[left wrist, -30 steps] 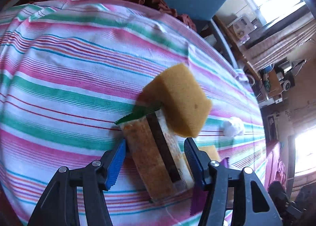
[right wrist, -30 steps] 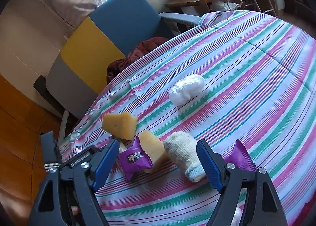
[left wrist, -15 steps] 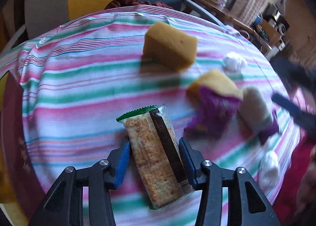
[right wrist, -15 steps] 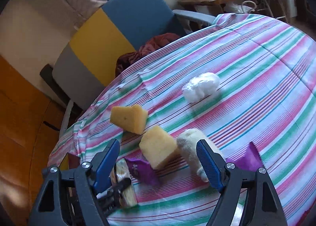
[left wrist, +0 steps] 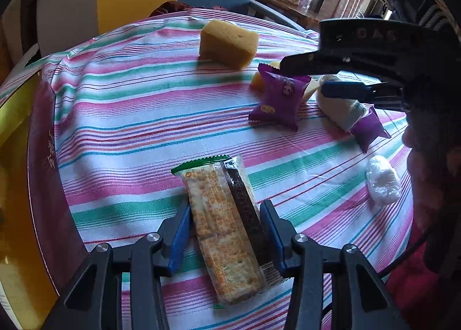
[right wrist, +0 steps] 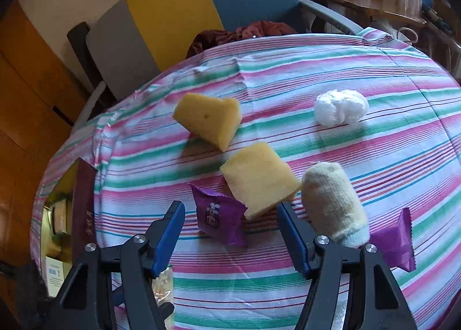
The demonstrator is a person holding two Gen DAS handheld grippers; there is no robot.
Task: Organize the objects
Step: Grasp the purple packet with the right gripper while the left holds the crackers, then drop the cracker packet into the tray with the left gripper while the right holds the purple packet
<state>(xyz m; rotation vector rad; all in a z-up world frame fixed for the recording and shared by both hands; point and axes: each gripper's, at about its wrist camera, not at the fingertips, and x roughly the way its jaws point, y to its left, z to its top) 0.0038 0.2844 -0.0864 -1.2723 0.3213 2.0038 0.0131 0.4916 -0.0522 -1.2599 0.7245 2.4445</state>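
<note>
1. The left gripper point(left wrist: 224, 232) holds a cracker pack point(left wrist: 227, 229) between its blue pads, jaws narrowing on its long sides, above the striped cloth point(left wrist: 129, 116).
2. The right gripper point(right wrist: 230, 232) hangs over a purple packet point(right wrist: 219, 220), which lies on the cloth; its jaws are closing, yet the pads are still clear of the packet.
3. To do this well, I judge the right gripper should centre on the packet's puffed middle before it shuts, as a sponge point(right wrist: 259, 180) overlaps its far edge.
4. A box point(left wrist: 17, 116) sits at the table's left edge, perhaps where the crackers belong; carry the pack level so it does not slip.
5. The pack is glossy film over a flat, stiff stack, and the packet is crinkly foil, pillow-shaped with serrated ends.
6. Both sponges are soft, porous yellow blocks; the rolled sock point(right wrist: 334, 200) is fuzzy knit, and the white wad point(right wrist: 340, 111) looks crumpled.
</note>
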